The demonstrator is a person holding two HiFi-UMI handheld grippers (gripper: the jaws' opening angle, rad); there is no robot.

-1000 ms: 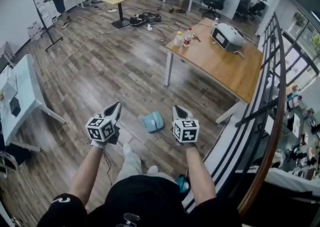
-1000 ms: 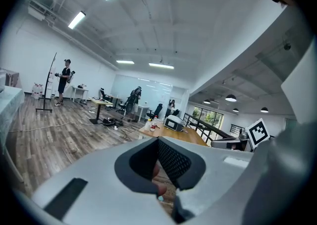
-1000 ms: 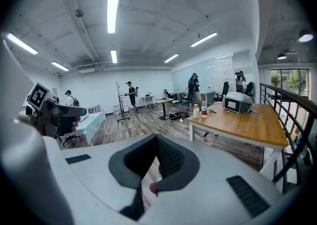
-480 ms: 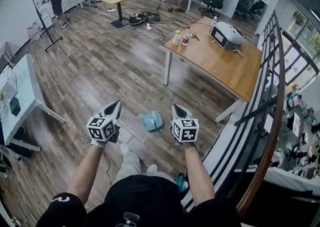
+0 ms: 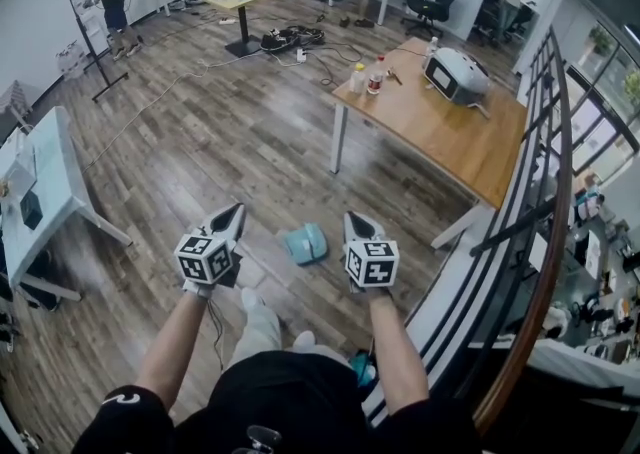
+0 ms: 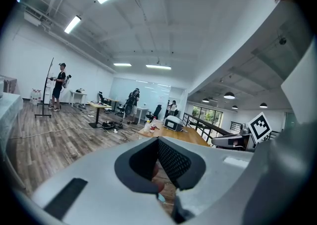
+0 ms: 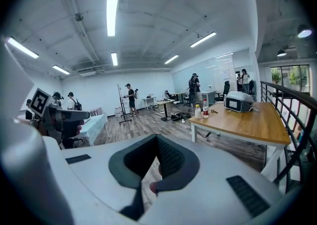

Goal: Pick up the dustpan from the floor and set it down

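The wooden floor (image 5: pixel 200 152) is carrying the teal dustpan (image 5: pixel 305 242), which is lying flat, well short of the worktop (image 5: pixel 440 122). This is fitting either a pan waiting to be lifted or one already set back down. Its long axis is seeming to run roughly left to right, though its mouth end is showing too small to tell, while the left gripper (image 5: pixel 234 210) and right gripper (image 5: pixel 356 218) are hovering above it, both closed on nothing.

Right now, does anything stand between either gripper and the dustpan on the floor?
Nothing visible does. The teal dustpan lies on open wood floor, between the left gripper and the right gripper in the head view.
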